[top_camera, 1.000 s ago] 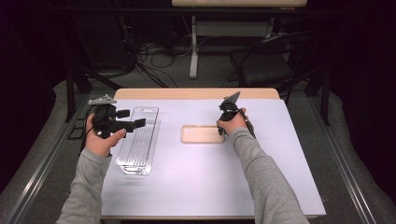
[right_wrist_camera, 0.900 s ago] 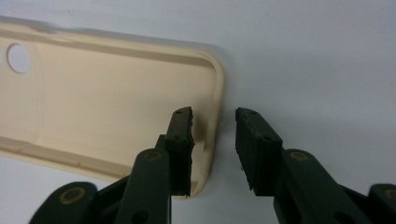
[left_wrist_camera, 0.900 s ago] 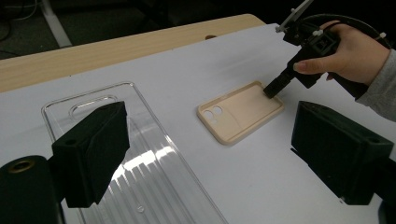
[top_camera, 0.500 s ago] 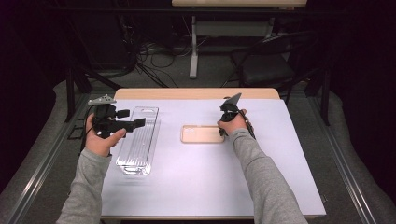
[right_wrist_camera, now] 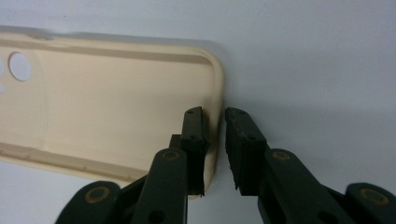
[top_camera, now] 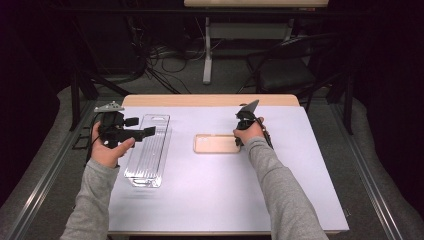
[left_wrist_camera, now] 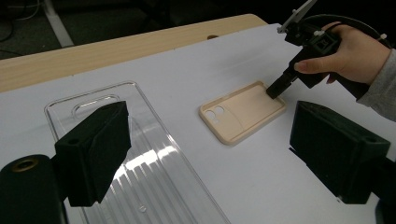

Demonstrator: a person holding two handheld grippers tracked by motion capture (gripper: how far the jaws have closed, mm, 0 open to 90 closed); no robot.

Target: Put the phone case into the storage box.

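white table [top_camera: 210,200], clear tray [top_camera: 147,150], beige phone case [top_camera: 216,143]

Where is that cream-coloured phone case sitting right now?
In the high view the phone case lies flat mid-table, right of the clear plastic tray; the right gripper straddles the rim of its right end.

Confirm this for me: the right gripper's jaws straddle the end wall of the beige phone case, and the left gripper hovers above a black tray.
One slip: the tray is clear plastic, not black, as the left gripper view shows. The rest holds: the right gripper straddles the phone case end wall, its jaws just closing; the left gripper hovers above the tray.
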